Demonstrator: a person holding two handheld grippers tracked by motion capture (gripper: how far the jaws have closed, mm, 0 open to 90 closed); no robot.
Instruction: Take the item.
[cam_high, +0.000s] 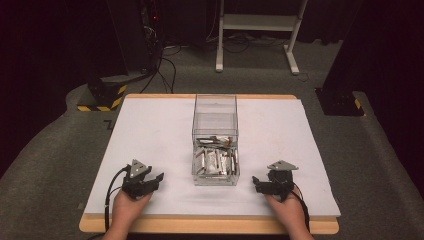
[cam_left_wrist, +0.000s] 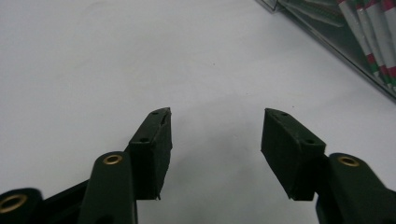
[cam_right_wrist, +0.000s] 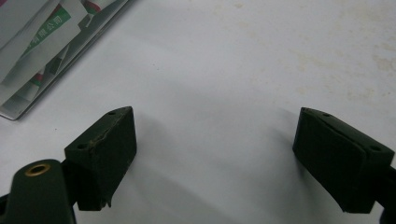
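Nearest the viewer, a person's two hands entered from the table's near edge, each holding a black two-jaw gripper over the white table cover (cam_high: 150, 125). The left gripper (cam_high: 156, 179) sat at the lower left, its jaws moderately parted and pointing toward the middle of the table; in the left gripper view (cam_left_wrist: 215, 135) nothing lay between them but bare white surface. The right gripper (cam_high: 257, 182) sat at the lower right, jaws pointing inward and spread wider; in the right gripper view (cam_right_wrist: 215, 154) they likewise held nothing. Between the two grippers, and a little farther back, stood a clear plastic box (cam_high: 215, 107), apart from both. Its near half held a loose pile of white sachets (cam_high: 215, 161) with red and green printing; these appeared at the upper right of the left gripper view (cam_left_wrist: 369, 32) and the upper left of the right gripper view (cam_right_wrist: 42, 32). Beyond the table lay grey carpet (cam_high: 50, 150), black cables and a white frame (cam_high: 260, 22).
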